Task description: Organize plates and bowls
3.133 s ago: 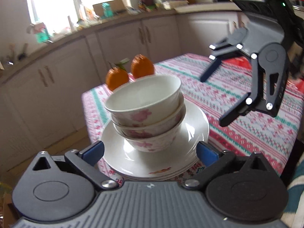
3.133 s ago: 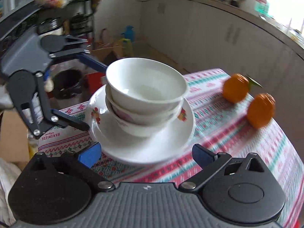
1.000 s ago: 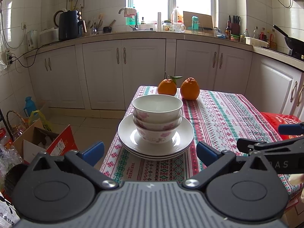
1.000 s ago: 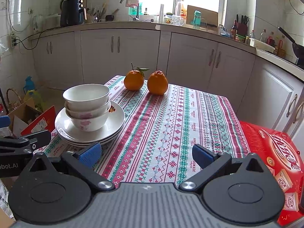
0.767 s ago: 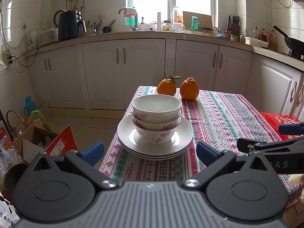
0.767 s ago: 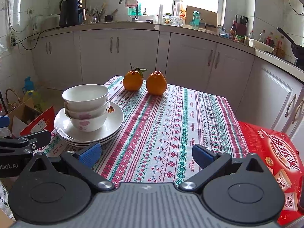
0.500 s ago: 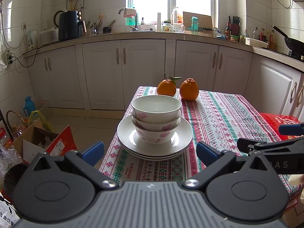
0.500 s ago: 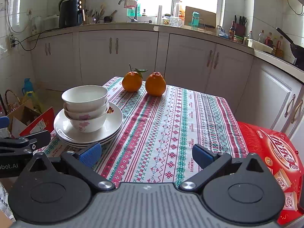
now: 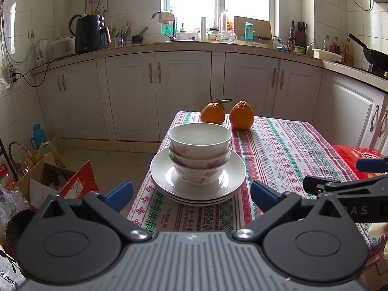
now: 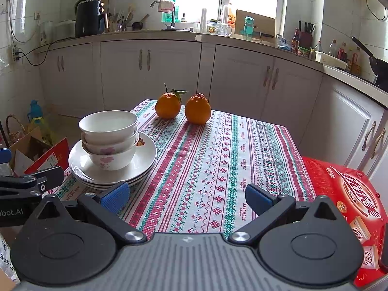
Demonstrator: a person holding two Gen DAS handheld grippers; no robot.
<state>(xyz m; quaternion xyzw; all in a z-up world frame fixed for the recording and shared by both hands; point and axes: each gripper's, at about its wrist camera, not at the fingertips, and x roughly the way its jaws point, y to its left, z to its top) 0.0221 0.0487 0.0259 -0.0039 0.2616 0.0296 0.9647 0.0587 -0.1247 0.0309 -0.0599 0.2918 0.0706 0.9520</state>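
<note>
Three white bowls with pink flowers (image 9: pixel 199 154) sit nested on a stack of white plates (image 9: pixel 232 177) at the near left corner of the table; the bowls (image 10: pixel 109 138) and plates (image 10: pixel 143 160) also show in the right wrist view. My left gripper (image 9: pixel 191 194) is open and empty, held back just in front of the stack. My right gripper (image 10: pixel 185 197) is open and empty, over the cloth to the right of the stack. Each gripper shows at the edge of the other's view.
Two oranges (image 9: pixel 226 115) stand at the table's far end on the patterned tablecloth (image 10: pixel 230 160). A red box (image 10: pixel 349 194) lies to the right of the table. A cardboard box (image 9: pixel 55 179) and bags sit on the floor at left. Kitchen cabinets (image 9: pixel 184 92) run behind.
About three seconds ago both grippers were close around the stack; they have since pulled back and level. In the last second almost nothing has moved.
</note>
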